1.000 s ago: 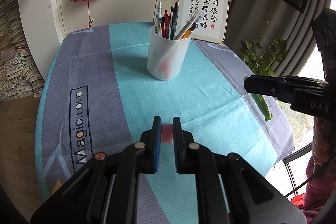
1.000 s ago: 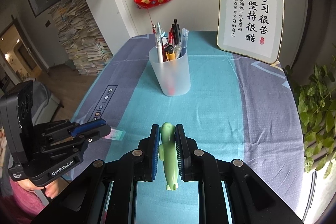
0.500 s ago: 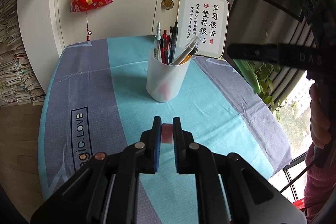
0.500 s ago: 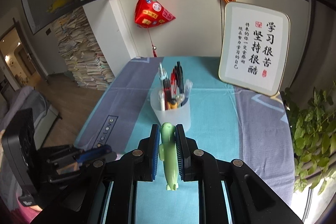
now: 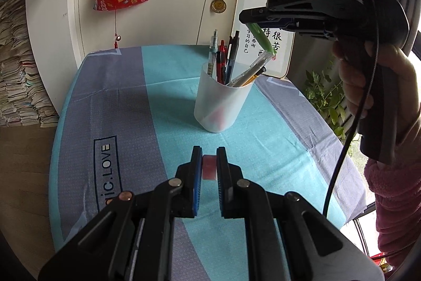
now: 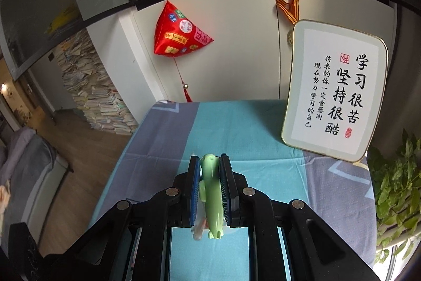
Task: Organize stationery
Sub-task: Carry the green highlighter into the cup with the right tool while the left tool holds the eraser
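Note:
My right gripper (image 6: 210, 162) is shut on a light green pen (image 6: 211, 191). In the left wrist view that gripper (image 5: 248, 19) hangs above the translucent white pen cup (image 5: 222, 103), and the green pen (image 5: 261, 40) slants down toward the cup's right rim. The cup holds several pens and stands on the teal and grey tablecloth (image 5: 110, 102). My left gripper (image 5: 209, 156) is shut on a small red eraser (image 5: 209, 167) low over the cloth, in front of the cup. In the right wrist view the cup is hidden below the gripper.
A framed calligraphy board (image 6: 334, 91) leans at the back right of the table. A red pyramid ornament (image 6: 180, 34) hangs on the wall. A green plant (image 6: 394, 181) stands off the right edge. Paper stacks (image 6: 89, 96) fill the floor at left.
My right gripper has risen with the green pen and moved over the pen cup, which has dropped out of its view. My left gripper has kept its hold on the red eraser and risen a little.

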The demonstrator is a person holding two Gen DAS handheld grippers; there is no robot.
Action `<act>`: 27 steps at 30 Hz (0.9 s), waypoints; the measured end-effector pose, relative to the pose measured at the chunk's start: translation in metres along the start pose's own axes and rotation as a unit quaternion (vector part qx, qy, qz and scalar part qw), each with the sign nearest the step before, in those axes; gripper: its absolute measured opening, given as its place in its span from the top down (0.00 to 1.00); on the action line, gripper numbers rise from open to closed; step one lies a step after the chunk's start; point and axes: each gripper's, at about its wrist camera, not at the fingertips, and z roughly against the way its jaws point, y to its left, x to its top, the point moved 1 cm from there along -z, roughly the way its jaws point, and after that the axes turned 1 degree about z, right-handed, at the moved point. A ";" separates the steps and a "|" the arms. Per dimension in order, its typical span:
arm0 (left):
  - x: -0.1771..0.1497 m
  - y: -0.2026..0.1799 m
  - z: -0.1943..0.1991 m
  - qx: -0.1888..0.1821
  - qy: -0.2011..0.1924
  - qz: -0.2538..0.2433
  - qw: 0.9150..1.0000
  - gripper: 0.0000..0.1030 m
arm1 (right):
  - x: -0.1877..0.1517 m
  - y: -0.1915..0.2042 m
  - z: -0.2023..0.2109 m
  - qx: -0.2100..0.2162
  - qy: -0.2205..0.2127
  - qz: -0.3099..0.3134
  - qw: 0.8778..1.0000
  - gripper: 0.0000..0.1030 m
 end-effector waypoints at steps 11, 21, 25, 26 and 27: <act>0.003 0.011 -0.004 -0.003 -0.001 0.009 1.000 0.92 | -0.006 -0.006 -0.026 0.016 -0.022 -0.022 0.999 0.84; 0.002 0.011 -0.009 -0.010 0.004 0.012 1.000 0.92 | -0.015 -0.004 -0.016 0.007 -0.026 -0.010 1.000 0.84; 0.003 0.010 -0.009 -0.010 0.004 0.012 1.000 0.92 | -0.018 -0.002 -0.010 0.006 -0.024 -0.001 1.000 0.84; 0.003 0.009 -0.009 -0.010 0.003 0.011 1.000 0.92 | -0.019 -0.001 -0.008 0.005 -0.022 0.002 1.000 0.84; 0.004 0.009 -0.009 -0.010 0.003 0.010 1.000 0.92 | -0.021 -0.001 -0.006 0.005 -0.020 0.005 1.000 0.84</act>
